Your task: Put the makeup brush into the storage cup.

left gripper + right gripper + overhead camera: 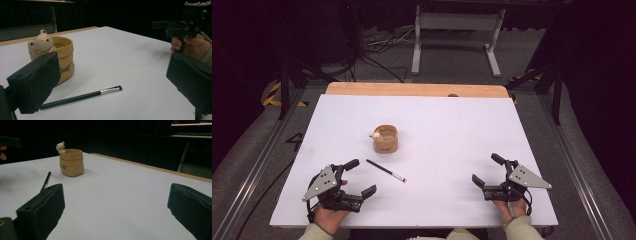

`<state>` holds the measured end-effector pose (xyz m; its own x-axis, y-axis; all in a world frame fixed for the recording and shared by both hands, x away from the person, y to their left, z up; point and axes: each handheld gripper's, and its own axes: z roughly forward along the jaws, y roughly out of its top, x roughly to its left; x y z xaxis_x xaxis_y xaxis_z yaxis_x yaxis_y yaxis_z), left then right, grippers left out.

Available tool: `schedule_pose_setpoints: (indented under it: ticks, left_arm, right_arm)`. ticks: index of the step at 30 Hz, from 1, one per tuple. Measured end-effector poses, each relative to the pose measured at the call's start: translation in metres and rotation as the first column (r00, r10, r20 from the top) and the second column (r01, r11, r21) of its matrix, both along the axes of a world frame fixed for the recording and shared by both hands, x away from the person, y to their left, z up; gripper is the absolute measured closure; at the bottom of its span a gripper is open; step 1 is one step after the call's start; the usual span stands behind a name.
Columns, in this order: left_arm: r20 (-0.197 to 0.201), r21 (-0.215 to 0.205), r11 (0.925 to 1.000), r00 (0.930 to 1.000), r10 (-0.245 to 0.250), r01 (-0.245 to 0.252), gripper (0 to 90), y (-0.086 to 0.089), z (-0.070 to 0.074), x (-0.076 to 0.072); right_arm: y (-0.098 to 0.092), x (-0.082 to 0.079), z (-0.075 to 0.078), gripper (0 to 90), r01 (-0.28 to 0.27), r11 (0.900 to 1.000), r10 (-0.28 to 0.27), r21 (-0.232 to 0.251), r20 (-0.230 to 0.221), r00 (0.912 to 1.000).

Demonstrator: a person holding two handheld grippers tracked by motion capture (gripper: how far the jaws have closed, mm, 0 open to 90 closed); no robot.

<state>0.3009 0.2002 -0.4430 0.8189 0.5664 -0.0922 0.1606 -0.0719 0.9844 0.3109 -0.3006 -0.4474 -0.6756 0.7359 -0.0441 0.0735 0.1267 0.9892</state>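
The left gripper (356, 178) hovers with jaws spread, empty, just beside the black brush (385, 170) lying on the desk (452, 125) before the bear cup (385, 138); the right gripper (486, 170) is likewise spread. The grasp looks not yet begun: next, straddle the brush's handle and close.

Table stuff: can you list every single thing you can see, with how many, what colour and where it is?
Pot: one, tan, with a little cream bear figure on its rim, standing upright near the middle of the table.
Brush: one, thin and black with a silver band, lying flat in front of the pot, apart from it.
Table: one, white top with a wooden strip along the far edge.
Metal stand: one, pale grey, on the floor beyond the table.
Cables: several, dark, on the floor behind the table.
Left gripper: one, black, jaws open, near the brush, holding nothing.
Right gripper: one, black, jaws open, at the table's near right, holding nothing.
Hands: two, at the near edge.
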Motion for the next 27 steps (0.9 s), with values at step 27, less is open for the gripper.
schedule_pose_setpoints:
  ticks: [27]
  left_arm:
    - [-0.011,-0.039,0.9964,0.997,-0.076,0.076,0.2,-0.016,0.02,0.021]
  right_arm:
    - [-0.001,0.0,-0.001,1.7,-0.01,1.0,0.01,0.01,-0.024,0.9997]
